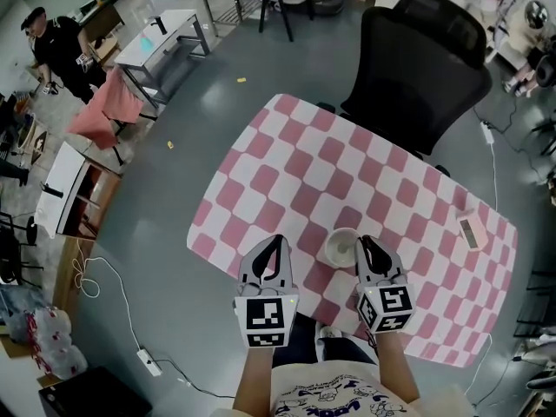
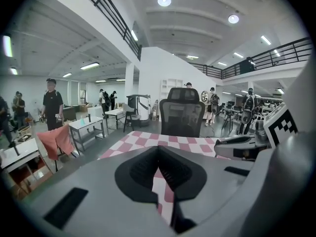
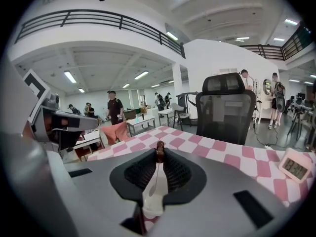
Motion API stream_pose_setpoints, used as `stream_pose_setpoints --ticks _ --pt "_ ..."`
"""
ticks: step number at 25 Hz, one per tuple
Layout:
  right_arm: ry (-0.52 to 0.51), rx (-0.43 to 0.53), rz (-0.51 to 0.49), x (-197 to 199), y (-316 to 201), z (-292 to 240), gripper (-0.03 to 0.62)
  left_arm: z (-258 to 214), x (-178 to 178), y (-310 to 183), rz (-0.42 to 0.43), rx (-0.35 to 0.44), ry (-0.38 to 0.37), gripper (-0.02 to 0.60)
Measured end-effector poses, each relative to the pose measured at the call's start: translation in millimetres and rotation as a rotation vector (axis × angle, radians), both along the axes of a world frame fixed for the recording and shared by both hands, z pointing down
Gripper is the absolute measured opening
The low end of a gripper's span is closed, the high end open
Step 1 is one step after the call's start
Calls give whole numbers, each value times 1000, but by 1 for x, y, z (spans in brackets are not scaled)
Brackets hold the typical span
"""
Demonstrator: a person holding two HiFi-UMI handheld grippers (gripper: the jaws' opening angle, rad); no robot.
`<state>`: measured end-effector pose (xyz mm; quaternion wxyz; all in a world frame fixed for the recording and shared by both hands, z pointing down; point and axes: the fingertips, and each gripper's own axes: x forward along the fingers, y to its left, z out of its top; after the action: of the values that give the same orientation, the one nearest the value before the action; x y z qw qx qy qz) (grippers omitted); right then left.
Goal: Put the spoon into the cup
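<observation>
The thin spoon (image 3: 157, 172) has a brown end. That end is pinched between the fingers (image 3: 175, 169) of the right gripper (image 3: 159, 151). The white cup (image 1: 341, 247) stands upright on the pink checked bench (image 1: 347, 172).

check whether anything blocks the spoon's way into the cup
Nothing visible does. The right gripper holds the spoon right beside the cup, whose mouth is uncovered; the left gripper sits on the cup's far side.

Grey floor (image 1: 165, 198), black office chair (image 1: 426, 59) behind pink-checked table (image 1: 347, 172)
</observation>
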<state>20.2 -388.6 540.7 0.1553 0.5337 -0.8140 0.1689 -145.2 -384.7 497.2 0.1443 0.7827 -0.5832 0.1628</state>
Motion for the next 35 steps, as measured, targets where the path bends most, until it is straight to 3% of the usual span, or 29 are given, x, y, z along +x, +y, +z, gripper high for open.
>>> stream_pose_setpoints --ticks 19,35 --pt "24 -121 -46 -13 1 56 52 39 -6 -11 -2 -74 -1 14" --pt "186 -91 -70 -4 -5 73 76 41 0 -9 -4 -76 -2 14"
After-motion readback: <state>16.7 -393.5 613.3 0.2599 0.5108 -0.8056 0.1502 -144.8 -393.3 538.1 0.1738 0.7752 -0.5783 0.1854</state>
